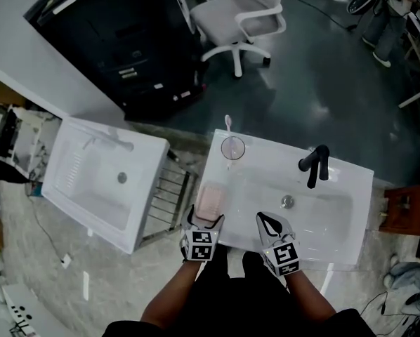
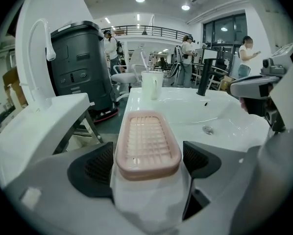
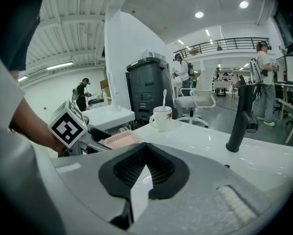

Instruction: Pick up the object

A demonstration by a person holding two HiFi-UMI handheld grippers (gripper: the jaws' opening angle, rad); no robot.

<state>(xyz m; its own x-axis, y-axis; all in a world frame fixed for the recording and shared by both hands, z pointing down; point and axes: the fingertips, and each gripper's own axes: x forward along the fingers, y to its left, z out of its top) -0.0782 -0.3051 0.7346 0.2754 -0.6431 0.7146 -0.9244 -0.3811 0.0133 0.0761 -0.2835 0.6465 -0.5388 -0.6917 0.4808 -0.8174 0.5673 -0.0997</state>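
Note:
A pink gridded soap dish [image 1: 210, 201] lies flat on the left ledge of the white sink [image 1: 336, 241]. My left gripper [image 1: 206, 218] stands open around the dish's near end. In the left gripper view the soap dish [image 2: 147, 141] lies between the two black pads [image 2: 98, 166], with a gap on each side. My right gripper [image 1: 268, 218] hovers over the sink's front edge, shut and empty. From the right gripper view the black pads [image 3: 136, 168] meet at their tips, and the soap dish [image 3: 119, 139] shows to the left behind them.
A cup [image 1: 232, 147] with a toothbrush stands at the sink's back left corner. A black faucet [image 1: 314, 163] rises behind the drain [image 1: 288, 201]. A second white basin [image 1: 105, 181] and a metal rack [image 1: 169, 195] sit left. An office chair [image 1: 238, 16] and dark cabinet [image 1: 119, 34] stand beyond.

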